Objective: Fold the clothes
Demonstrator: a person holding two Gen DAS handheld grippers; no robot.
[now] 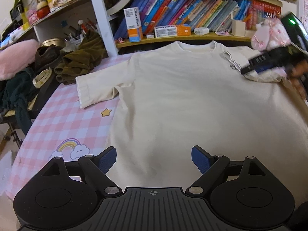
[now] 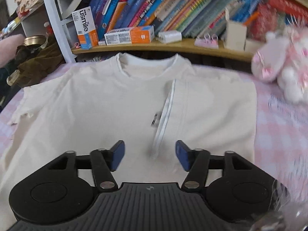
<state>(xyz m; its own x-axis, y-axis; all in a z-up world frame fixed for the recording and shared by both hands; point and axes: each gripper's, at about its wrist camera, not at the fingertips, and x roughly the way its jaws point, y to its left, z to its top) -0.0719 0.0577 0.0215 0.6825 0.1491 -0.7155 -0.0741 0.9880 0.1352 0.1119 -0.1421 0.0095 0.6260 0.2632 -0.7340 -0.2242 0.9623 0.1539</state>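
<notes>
Here one cream cotton T-shirt (image 1: 192,96) lies flat on your pink checked bedsheet (image 1: 67,115), its right sleeve (image 2: 215,111) folded inward. Both your left gripper (image 1: 154,160) and right gripper (image 2: 149,155) are apart, empty; the shirt's hem is cut off.

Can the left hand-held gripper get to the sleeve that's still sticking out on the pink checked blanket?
Probably yes. The left hand-held gripper is open and empty, and the cream cotton T-shirt's unfolded short sleeve lies flat on the pink checked blanket with nothing on it.
</notes>
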